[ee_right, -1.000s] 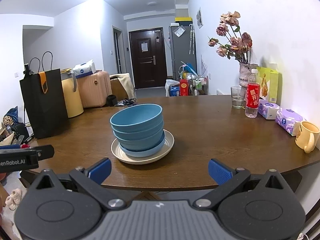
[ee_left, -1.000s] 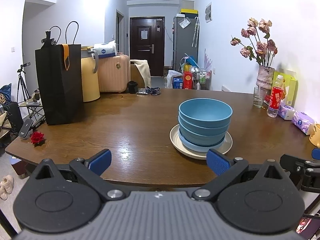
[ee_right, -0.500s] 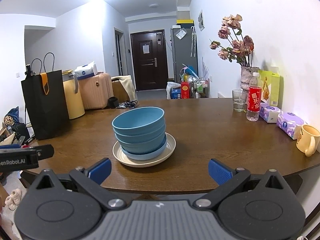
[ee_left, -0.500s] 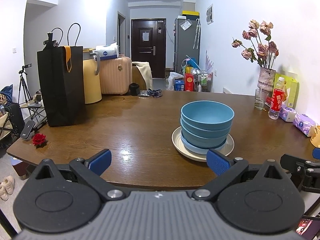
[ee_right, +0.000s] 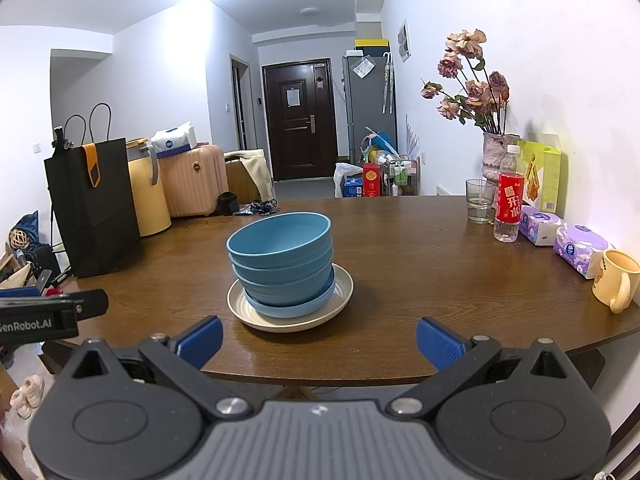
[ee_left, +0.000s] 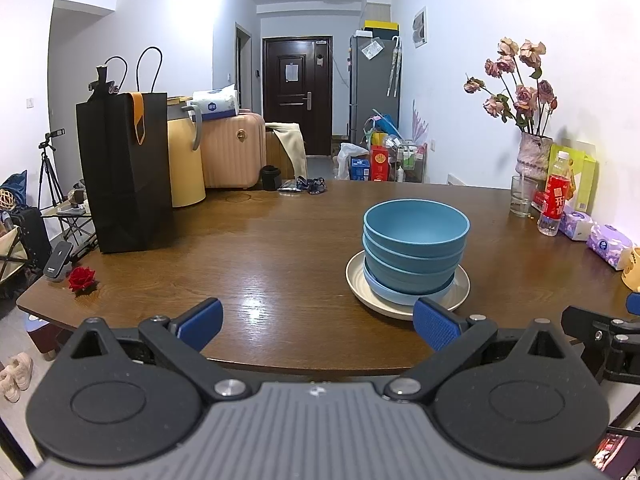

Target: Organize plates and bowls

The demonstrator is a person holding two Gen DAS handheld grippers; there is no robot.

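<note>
A stack of blue bowls sits on a light blue plate, which rests on a cream plate on the brown wooden table. The stack also shows in the right wrist view on the cream plate. My left gripper is open and empty at the table's near edge, left of the stack. My right gripper is open and empty at the near edge, right of the stack.
A black paper bag and a yellow container stand at the table's left. A vase of dried roses, a glass, a red-labelled bottle, tissue packs and a yellow mug line the right wall side.
Both grippers have drifted slightly, so the stack sits a little higher and further right in each view. Both stay open and empty.
</note>
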